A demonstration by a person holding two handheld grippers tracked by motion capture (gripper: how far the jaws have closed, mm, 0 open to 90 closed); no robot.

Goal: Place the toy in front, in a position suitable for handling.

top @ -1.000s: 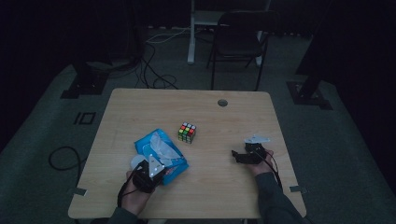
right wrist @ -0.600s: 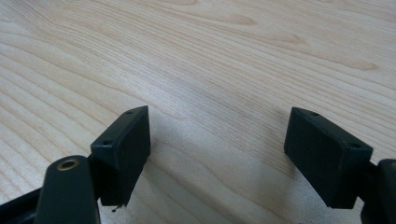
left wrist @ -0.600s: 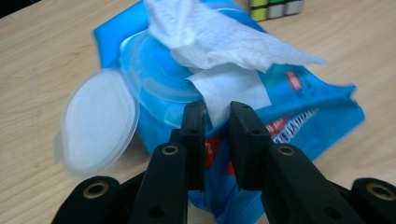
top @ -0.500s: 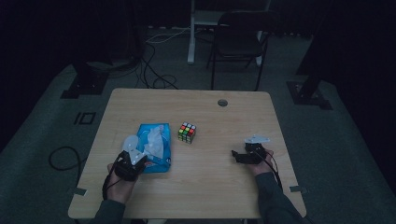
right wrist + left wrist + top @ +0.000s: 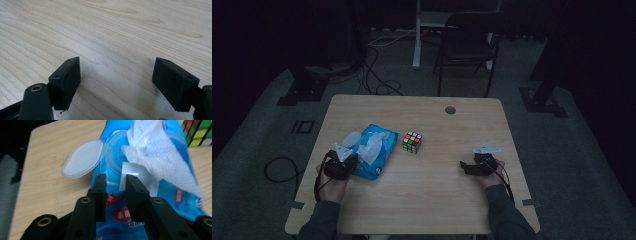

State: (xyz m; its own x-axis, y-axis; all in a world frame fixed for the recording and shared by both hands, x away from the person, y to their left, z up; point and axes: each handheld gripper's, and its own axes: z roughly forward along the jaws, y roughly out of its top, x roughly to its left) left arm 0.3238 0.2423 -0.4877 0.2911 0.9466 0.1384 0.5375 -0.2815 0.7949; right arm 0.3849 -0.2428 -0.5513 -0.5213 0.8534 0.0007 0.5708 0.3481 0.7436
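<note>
Wipes pack (image 5: 374,152) sits left of table centre, lid flipped open, one wipe (image 5: 160,160) sticking up. Soft, light, slick film; take the loose wipe. Left gripper (image 5: 115,182) jaws just opening, holding nothing. Right gripper (image 5: 116,75) wide open, empty.

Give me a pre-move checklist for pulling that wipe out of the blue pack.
1. Lid of the blue wipes pack flipped open: ok.
2. White wipe sticking out of the opening, free to grasp: ok.
3. Left gripper has room to take the wipe: ok; its fingers have just been opening, above the pack, nothing between them.
4. Left gripper lined up on the wipe: not ok, the wipe lies off to one side.
5. Right gripper open and holding nothing, over bare table: ok.
6. Rubik's cube apart from the pack: ok.
</note>
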